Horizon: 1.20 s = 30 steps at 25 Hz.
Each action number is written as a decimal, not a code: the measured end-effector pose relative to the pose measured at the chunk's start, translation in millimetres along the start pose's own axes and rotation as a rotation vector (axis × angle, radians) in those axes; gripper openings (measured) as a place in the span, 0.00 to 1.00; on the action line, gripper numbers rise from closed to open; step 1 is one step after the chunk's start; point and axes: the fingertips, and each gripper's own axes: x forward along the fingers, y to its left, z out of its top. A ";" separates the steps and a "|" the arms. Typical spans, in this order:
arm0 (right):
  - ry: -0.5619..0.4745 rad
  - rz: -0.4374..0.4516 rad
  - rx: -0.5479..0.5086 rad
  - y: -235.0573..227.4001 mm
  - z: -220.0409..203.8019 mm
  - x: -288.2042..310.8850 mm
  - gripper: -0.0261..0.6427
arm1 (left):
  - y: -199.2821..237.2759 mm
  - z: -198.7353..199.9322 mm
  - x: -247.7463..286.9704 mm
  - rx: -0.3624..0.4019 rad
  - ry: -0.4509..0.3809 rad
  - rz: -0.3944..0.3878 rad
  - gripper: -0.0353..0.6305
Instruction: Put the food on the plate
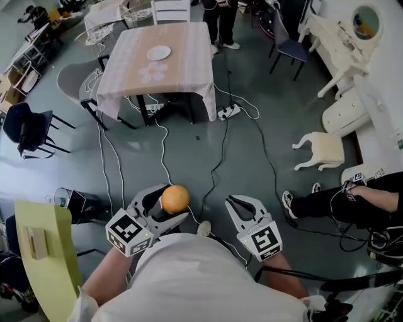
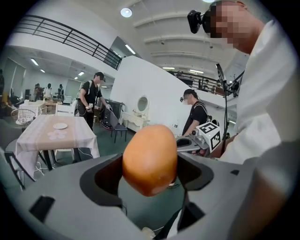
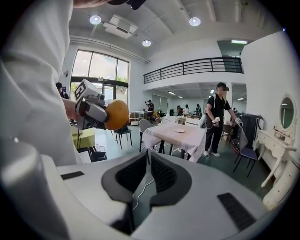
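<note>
A round orange food item (image 1: 175, 198) sits between the jaws of my left gripper (image 1: 171, 206), held at waist height above the grey floor; in the left gripper view it (image 2: 150, 159) fills the middle, with both pads against it. My right gripper (image 1: 232, 200) hangs beside it, shut and empty, its jaws together (image 3: 149, 164). The white plate (image 1: 158, 53) lies on a table with a pale pink cloth (image 1: 182, 69) a few steps ahead. The plate also shows small in the left gripper view (image 2: 60, 125) and the right gripper view (image 3: 179, 131).
Cables and a power strip (image 1: 228, 112) trail over the floor between me and the table. A yellow-green chair (image 1: 44, 245) stands at my left and dark chairs (image 1: 28, 129) further left. At right are an overturned white stool (image 1: 321, 151) and a seated person's legs (image 1: 327, 204). Someone stands behind the table (image 1: 220, 19).
</note>
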 end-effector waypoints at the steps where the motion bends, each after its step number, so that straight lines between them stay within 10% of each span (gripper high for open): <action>1: 0.001 -0.004 -0.013 -3.8 4.8 9.3 0.09 | 11.7 -1.8 -1.3 -0.011 0.003 0.006 0.60; 16: 0.005 -0.118 -0.027 -80.5 128.2 225.0 0.28 | 265.5 73.2 -16.5 0.019 -0.039 -0.045 0.60; 30: 0.051 -0.021 -0.057 -140.3 179.7 369.4 0.28 | 485.8 115.4 21.4 0.049 0.007 0.121 0.60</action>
